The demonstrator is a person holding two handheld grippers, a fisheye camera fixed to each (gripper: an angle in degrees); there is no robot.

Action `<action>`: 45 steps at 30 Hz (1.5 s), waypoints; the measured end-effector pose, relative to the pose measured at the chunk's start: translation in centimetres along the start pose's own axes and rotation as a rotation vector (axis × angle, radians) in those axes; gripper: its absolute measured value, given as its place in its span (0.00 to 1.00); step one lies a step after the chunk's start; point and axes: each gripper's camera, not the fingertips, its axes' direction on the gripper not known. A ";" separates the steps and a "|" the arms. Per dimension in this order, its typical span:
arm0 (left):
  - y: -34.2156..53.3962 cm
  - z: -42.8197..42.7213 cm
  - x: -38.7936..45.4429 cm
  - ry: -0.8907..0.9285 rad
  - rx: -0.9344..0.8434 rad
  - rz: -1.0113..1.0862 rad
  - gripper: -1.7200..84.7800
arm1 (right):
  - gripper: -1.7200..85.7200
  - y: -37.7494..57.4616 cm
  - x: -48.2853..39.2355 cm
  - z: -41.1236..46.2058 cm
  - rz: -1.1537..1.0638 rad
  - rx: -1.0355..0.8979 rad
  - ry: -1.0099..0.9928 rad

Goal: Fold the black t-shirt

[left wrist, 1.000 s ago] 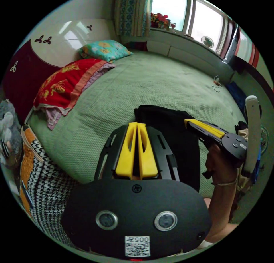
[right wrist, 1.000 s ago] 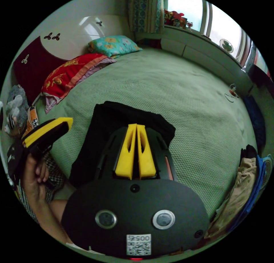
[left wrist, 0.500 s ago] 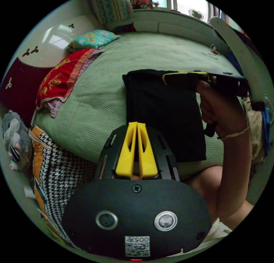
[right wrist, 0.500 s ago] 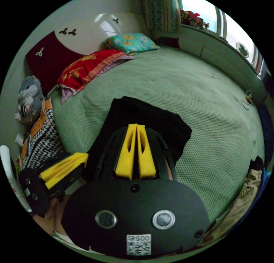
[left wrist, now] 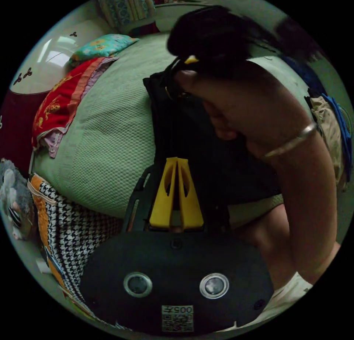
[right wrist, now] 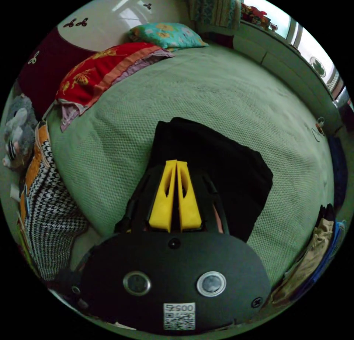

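Where bed (right wrist: 228, 96) bears black t-shirt (right wrist: 221, 166)

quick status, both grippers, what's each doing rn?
Left gripper: closed, empty, above the black t-shirt.
Right gripper: closed, empty, over the same shirt.

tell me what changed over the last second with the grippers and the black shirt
The right gripper swung across in front of the left gripper view, up over the black t-shirt, the person's arm now close to that camera. Nothing was gripped or released. The left gripper stayed shut, and the shirt stayed folded on the green bedspread.
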 end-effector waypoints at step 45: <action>8.1 4.9 -9.4 0.174 0.012 -0.121 0.09 | 0.03 9.4 24.5 7.0 0.284 0.101 -0.209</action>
